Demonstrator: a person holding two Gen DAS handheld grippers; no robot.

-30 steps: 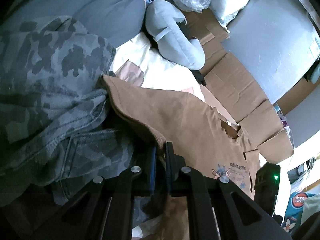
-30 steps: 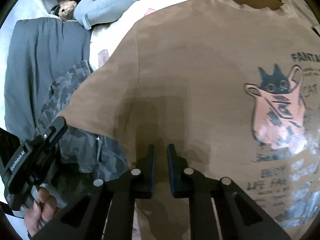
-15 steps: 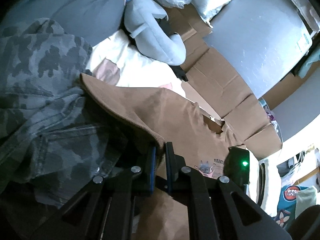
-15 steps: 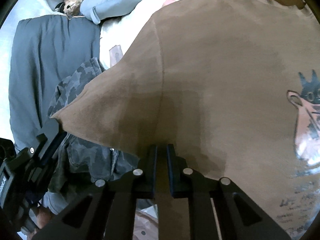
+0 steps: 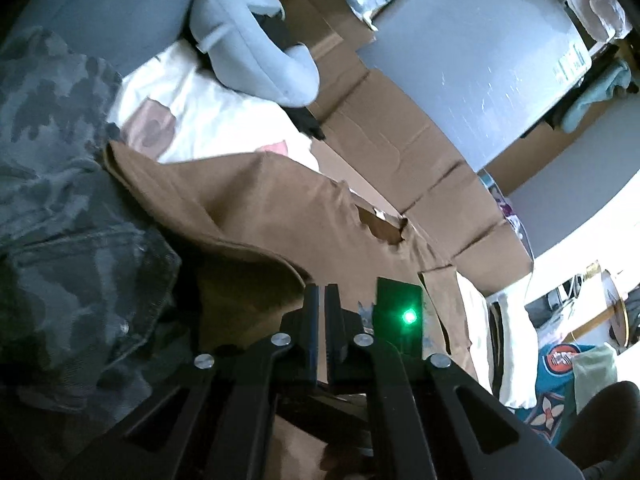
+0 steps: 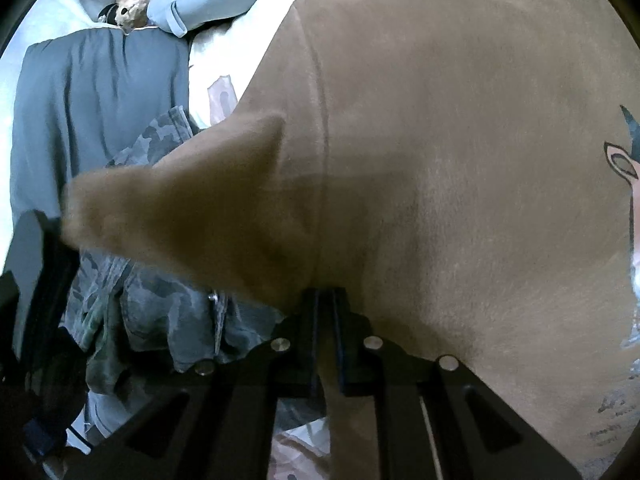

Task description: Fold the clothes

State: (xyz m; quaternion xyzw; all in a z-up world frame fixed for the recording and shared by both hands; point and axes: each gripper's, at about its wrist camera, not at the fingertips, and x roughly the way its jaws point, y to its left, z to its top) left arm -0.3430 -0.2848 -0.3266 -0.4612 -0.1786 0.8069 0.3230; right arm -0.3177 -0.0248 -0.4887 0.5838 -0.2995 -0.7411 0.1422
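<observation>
A brown T-shirt [image 6: 440,128] with a cat print lies spread on the bed. In the left wrist view its sleeve [image 5: 224,208] rises off the bed to my left gripper [image 5: 322,294], whose jaws are closing tight on the sleeve hem. My right gripper [image 6: 326,296] is shut on the shirt's side edge just below the sleeve, and a strip of brown cloth shows between its fingers. The right gripper's black body with a green light [image 5: 400,314] sits just right of my left fingers. At the far left of the right wrist view, the left gripper [image 6: 36,256] is a dark blur at the sleeve tip.
A camouflage denim garment [image 5: 60,208] lies bunched left of the shirt and partly under the sleeve. Beyond it are a grey-blue blanket [image 6: 96,92], a light blue plush [image 5: 248,52], a white sheet [image 5: 208,120] and flattened cardboard [image 5: 400,132]. A small teddy [image 6: 130,10] sits at the far end.
The sleeve has been lifted off the camouflage garment into a raised point. The two grippers have come closer together, and the right one has sunk nearer the shirt.
</observation>
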